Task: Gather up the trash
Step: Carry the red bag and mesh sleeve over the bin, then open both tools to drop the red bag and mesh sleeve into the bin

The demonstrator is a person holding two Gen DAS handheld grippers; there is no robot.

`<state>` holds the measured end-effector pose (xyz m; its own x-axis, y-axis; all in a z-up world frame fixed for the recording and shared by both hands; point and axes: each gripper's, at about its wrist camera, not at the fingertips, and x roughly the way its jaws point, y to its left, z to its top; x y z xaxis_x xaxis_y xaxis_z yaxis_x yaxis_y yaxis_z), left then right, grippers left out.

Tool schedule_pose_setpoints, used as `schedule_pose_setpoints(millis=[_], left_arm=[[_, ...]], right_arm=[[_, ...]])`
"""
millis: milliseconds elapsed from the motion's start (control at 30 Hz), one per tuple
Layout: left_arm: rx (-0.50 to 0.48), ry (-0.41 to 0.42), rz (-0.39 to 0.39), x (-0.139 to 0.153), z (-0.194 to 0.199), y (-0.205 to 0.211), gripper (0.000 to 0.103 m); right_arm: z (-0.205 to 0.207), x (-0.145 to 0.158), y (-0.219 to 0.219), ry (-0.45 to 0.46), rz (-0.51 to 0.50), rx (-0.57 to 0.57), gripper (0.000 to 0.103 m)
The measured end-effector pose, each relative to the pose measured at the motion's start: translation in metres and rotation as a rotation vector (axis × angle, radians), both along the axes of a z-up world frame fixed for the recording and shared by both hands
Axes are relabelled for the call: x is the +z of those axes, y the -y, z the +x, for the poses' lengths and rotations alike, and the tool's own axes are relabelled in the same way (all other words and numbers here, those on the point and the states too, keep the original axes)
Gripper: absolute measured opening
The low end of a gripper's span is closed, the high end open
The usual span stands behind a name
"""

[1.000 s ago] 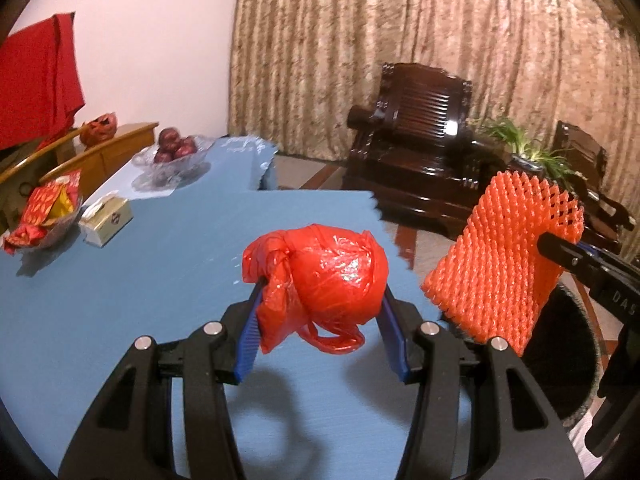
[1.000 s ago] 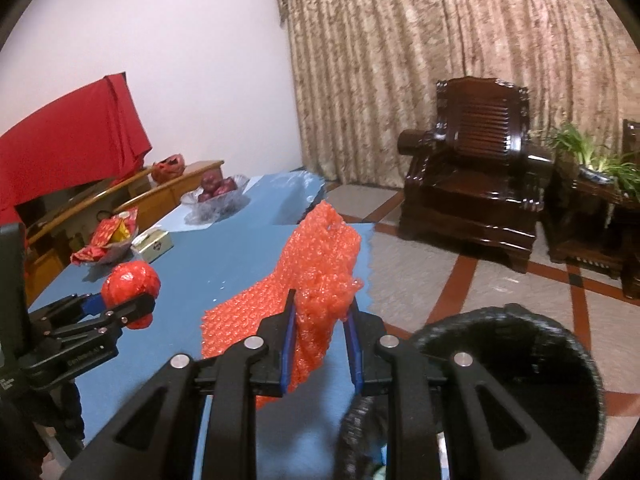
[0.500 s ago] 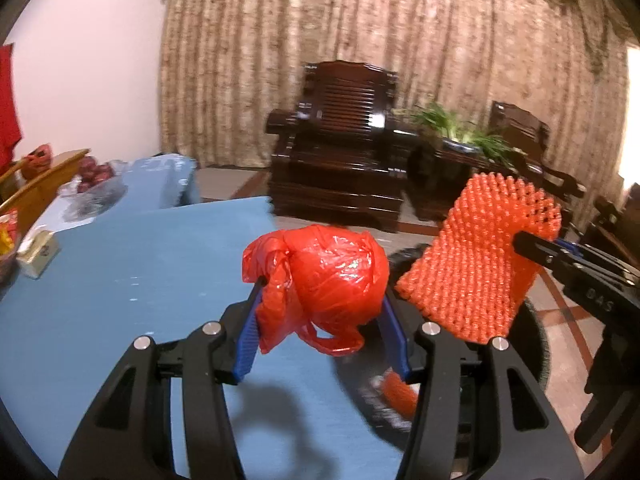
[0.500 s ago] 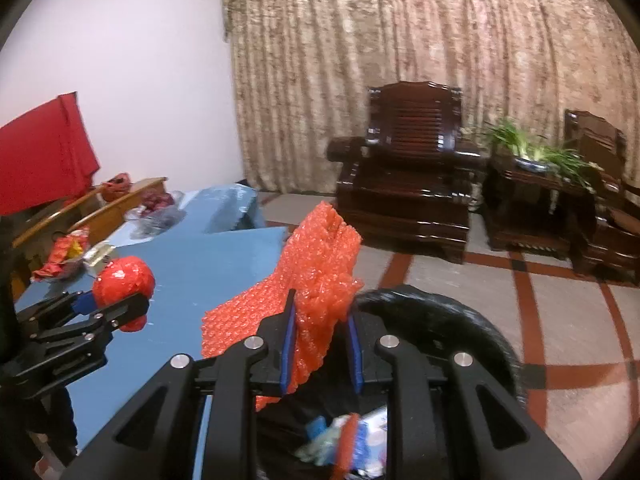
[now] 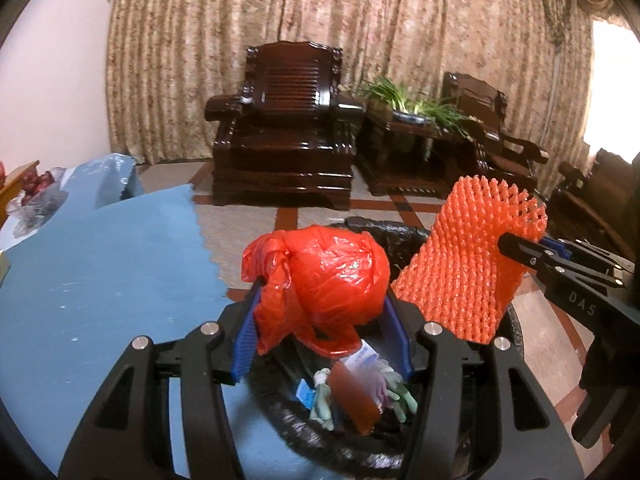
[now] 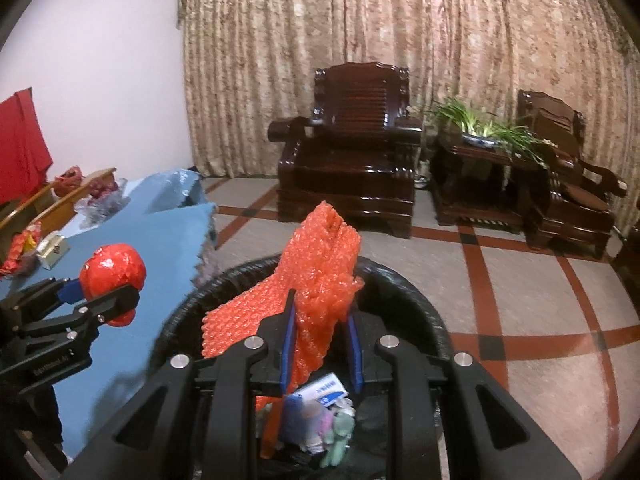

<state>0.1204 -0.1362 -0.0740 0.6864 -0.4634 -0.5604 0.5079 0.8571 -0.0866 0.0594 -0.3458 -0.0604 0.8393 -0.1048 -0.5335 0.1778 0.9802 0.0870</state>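
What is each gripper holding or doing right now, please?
Left gripper: closed on the red plastic bag, over the black bin.
Right gripper: closed on the orange foam net, over the same bin.

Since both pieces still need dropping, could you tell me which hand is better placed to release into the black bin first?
Right. The right gripper holds the orange foam net directly over the bin; the left gripper, holding the red bag, sits nearer the rim beside the table.

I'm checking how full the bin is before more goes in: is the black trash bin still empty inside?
No: in the right wrist view the black trash bin already holds mixed trash, including a white-and-blue carton.
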Motion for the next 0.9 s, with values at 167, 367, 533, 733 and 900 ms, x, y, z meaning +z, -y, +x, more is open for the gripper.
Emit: schedule_pose_setpoints(millis=[167, 367, 533, 733, 900], left_arm=[[-0.022, -0.035, 0.004, -0.015, 0.014, 0.022, 0.055], [-0.043, -0.031, 0.037, -0.025, 0.023, 0.042, 0.057], [-0.047, -0.055, 0.036, -0.03, 0.031, 0.05, 0.074], [-0.053, -0.07, 0.02, -0.031, 0.034, 0.042, 0.086], [-0.022, -0.068, 0.007, -0.023, 0.037, 0.022, 0.089]], right_arm=[[0.005, -0.014, 0.013, -0.029, -0.006, -0.03, 0.022], [0.008, -0.029, 0.029, -0.058, 0.018, -0.063, 0.022], [0.011, -0.036, 0.034, -0.071, 0.028, -0.069, 0.033], [0.01, -0.04, 0.036, -0.071, 0.033, -0.069, 0.054], [0.006, -0.034, 0.033, -0.057, 0.03, -0.075, 0.081]])
